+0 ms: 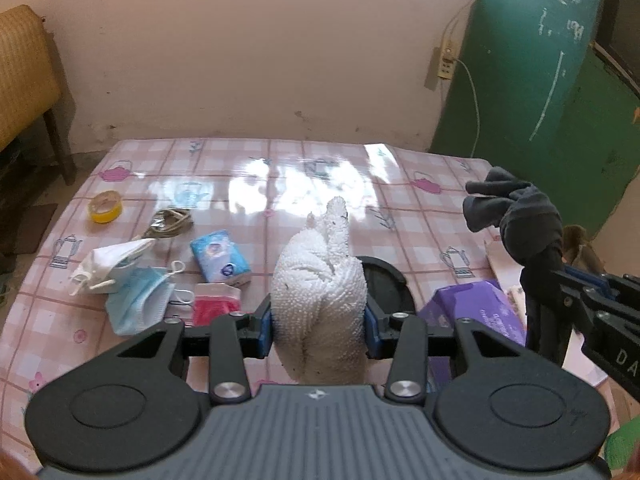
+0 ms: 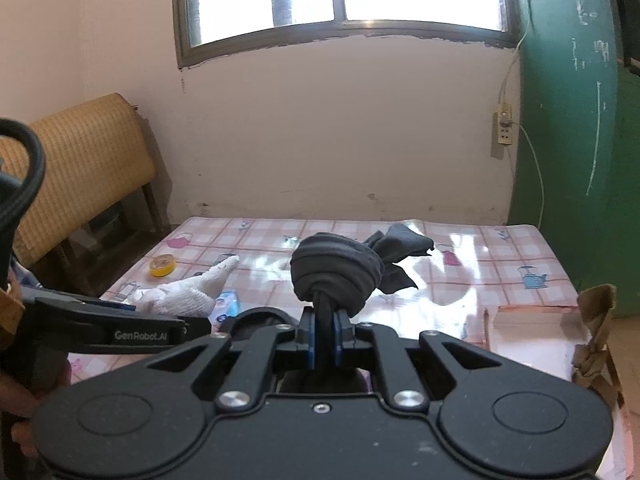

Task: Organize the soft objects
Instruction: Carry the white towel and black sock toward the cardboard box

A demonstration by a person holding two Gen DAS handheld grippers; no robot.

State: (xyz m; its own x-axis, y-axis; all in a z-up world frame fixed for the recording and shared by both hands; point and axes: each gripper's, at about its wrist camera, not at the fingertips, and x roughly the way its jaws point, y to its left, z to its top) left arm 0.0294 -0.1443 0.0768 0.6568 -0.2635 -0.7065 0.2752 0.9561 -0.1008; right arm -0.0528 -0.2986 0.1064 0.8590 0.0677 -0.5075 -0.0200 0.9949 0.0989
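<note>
Currently my left tool (image 1: 319, 322) clamps a rolled white terry-cloth bundle (image 1: 320, 280); my right tool (image 2: 325, 336), fully shut, pinches a knotted dark grey sock ball (image 2: 336, 272) by its thin tail. The tail could slip free. The ball would then drop onto the pink checked surface (image 1: 256, 168).

White knit bundle (image 1: 320, 300) upright; dark knotted cloth (image 2: 336, 276) raised, prob. socks.

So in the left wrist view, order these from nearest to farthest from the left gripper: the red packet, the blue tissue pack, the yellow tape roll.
1. Red packet, just left of the left gripper.
2. Blue tissue pack, farther up-left.
3. Yellow tape roll, far left, near the table edge.
</note>
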